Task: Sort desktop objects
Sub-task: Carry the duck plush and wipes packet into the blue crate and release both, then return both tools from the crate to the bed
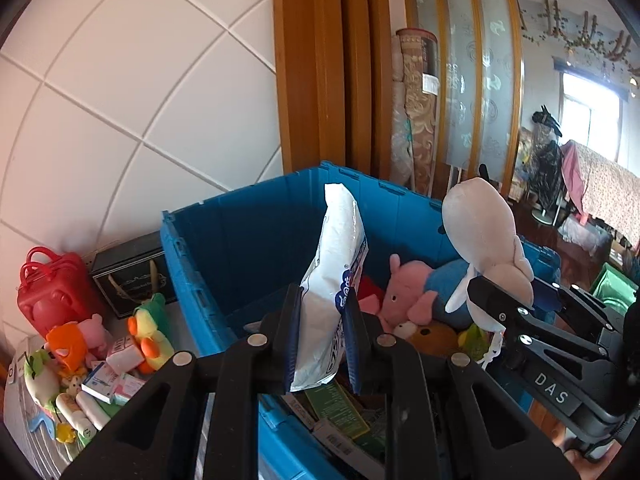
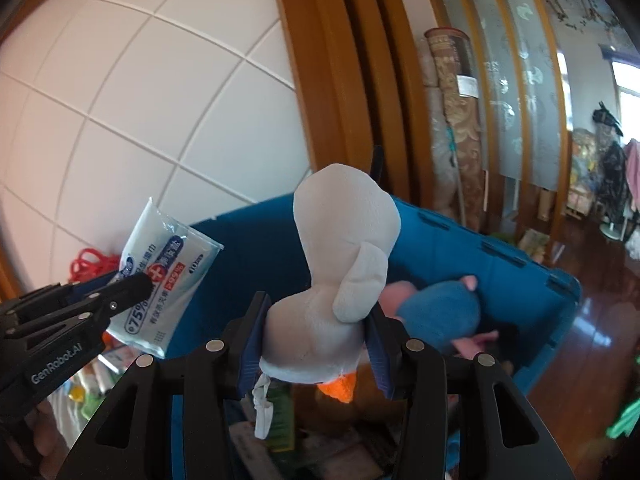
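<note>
A white tiled wall (image 1: 120,92) stands behind a table (image 1: 24,412) cluttered with small toys (image 1: 148,332), boxes and tubes, beside a red case (image 1: 52,292) and a black box (image 1: 132,280). To the right are wooden door frames (image 1: 320,60) with frosted glass, a rolled rug (image 1: 420,120), and a dark glossy floor (image 2: 600,340) leading into a further room with a window.

A blue crate (image 1: 256,216) sits beside the table; a pink pig plush (image 1: 408,296) and other items lie inside it.

The left gripper (image 1: 322,340) is nearly closed, its fingers pinching a wipes pack (image 1: 336,280) held upright over the crate's near edge.

The right gripper (image 2: 314,344) stands partly open, its blue pads (image 2: 252,344) pressing both sides of a white goose plush (image 2: 340,264), held above the crate with its orange foot (image 2: 340,388) hanging below.
</note>
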`<state>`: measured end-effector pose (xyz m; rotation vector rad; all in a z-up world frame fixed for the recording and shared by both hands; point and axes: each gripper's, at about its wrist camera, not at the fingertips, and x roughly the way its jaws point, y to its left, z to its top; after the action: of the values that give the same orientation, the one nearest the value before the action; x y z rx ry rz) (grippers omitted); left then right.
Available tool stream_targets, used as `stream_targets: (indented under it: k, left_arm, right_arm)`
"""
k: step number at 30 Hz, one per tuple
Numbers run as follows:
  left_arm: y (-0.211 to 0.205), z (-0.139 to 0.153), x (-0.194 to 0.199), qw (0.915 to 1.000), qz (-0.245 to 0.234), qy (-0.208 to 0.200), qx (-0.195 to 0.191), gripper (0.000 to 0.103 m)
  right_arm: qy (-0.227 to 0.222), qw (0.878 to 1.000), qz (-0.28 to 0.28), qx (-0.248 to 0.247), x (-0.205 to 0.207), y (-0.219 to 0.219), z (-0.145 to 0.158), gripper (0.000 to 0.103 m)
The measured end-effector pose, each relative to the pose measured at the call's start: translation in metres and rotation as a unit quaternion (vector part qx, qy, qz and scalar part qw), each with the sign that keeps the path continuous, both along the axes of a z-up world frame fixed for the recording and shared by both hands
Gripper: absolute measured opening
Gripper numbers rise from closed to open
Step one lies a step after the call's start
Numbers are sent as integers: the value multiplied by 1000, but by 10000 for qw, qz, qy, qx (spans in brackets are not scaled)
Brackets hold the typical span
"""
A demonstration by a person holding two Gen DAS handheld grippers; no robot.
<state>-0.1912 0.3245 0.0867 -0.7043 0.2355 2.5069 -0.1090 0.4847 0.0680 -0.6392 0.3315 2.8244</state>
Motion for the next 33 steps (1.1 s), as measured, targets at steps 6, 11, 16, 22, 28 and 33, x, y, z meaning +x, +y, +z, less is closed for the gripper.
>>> stream_targets:
  k: [6, 11, 16, 22, 28, 33]
  left_arm:
    - [17, -6, -5, 9998, 87, 43, -155, 43]
    - [8, -3, -1, 9990, 228, 358, -129, 79]
    - [-10, 2, -1, 9986, 330, 387, -123, 79]
    - [-49, -2, 1, 9983, 510, 275, -43, 79]
    - [-98, -8, 9, 9963, 822, 233, 11, 79]
    - [-148, -38, 20, 9942, 1075, 95, -25, 79]
  right_arm:
    - [-165, 9990, -350, 218, -7, 20, -13, 91]
    - [-121, 9984, -495, 244, -15, 28, -14, 103]
    - [-185, 9983, -487, 252, -16, 17, -13, 103]
    - [-207, 9981, -422, 403, -5, -16, 0, 103]
    - [-158, 9992, -74, 369, 6, -59, 9, 103]
    - [16, 9976, 528, 450, 12, -108, 14, 103]
